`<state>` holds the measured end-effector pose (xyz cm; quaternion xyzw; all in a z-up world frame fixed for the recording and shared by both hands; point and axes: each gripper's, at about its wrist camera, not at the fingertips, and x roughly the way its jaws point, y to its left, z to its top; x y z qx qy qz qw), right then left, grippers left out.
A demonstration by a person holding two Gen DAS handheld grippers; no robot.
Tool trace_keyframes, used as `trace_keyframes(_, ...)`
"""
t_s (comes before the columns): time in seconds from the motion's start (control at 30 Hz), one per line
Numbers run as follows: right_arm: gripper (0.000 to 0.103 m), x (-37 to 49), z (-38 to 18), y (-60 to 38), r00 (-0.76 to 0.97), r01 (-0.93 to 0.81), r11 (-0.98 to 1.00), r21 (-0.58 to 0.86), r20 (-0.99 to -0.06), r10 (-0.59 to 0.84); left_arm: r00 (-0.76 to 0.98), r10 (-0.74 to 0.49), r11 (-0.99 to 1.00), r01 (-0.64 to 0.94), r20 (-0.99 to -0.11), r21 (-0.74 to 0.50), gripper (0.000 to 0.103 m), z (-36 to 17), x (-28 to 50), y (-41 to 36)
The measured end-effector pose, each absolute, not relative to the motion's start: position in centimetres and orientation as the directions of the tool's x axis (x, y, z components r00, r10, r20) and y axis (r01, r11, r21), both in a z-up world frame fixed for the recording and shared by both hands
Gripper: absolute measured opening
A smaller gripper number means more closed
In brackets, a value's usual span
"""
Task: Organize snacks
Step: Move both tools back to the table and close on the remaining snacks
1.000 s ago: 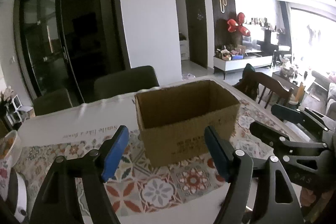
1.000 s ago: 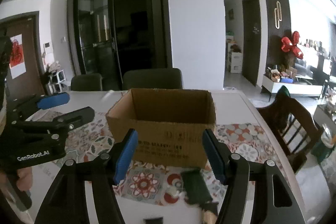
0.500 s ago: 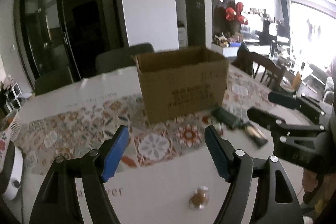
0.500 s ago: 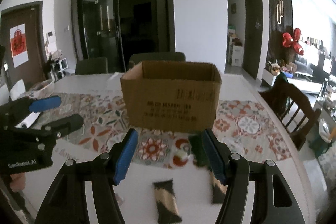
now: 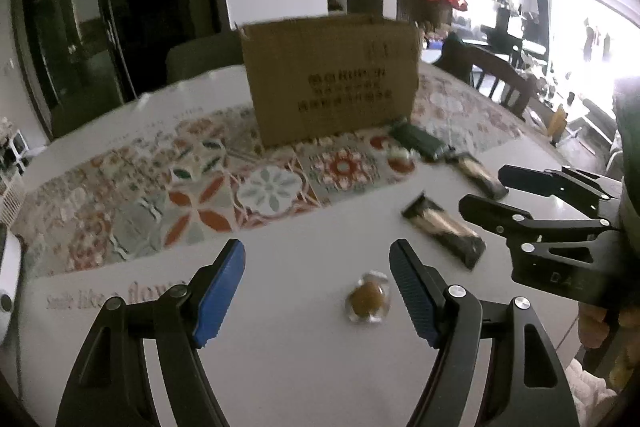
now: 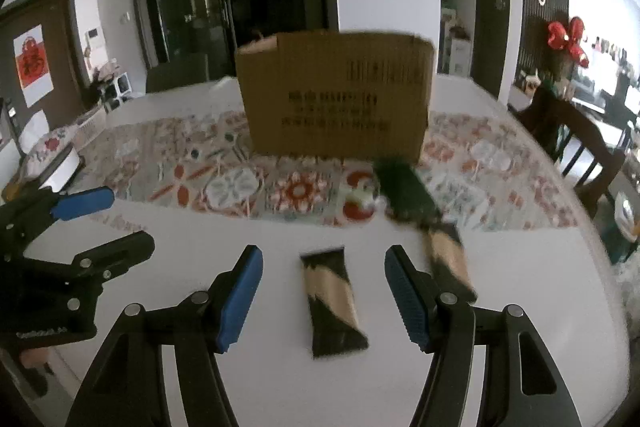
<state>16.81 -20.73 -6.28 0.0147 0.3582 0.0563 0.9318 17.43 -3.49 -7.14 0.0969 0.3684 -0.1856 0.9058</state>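
Both tongs angle down toward the white desk [image 5: 304, 367], side by side. The left tongs [image 5: 318, 291] stand partly open with nothing gripped; a small round clear-wrapped sweet [image 5: 367, 301] lies on the desk just inside the right-hand blue pad [image 5: 412, 297], not visibly touched by it. The right tongs [image 6: 324, 297] are likewise partly open and empty, and a dark snack bar [image 6: 333, 301] with a pale band lies on the desk between the two pads, clear of both.

In the left wrist view the right tongs show at the right edge, with only fingertips [image 5: 596, 323] of the hand that carries them visible below (the rest is cut off by the frame).

Behind, a cardboard box [image 6: 336, 95] stands upright on a patterned floral mat [image 5: 192, 195]; its inside cannot be seen from this low angle, and its print is too blurred to read. Near its front right corner lie a dark green packet [image 6: 404, 193], a small red-and-white wrapped piece [image 6: 358, 201] and a second dark bar [image 6: 450, 263], partly hidden behind the right pad. A wooden chair [image 6: 576, 143] stands at the desk's far side.
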Motion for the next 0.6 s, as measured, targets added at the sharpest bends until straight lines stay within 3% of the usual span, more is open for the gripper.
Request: trace_keyframes(0.6, 0.064, 18.4, -11.3, -21.1, 0.628, -0.076, 0.993, 0.085, -0.77, 0.114, 0.5, -0.304, 0.889, 0.455, -0.811, -0.052, 0.068, -12.6, 18.7, -5.1)
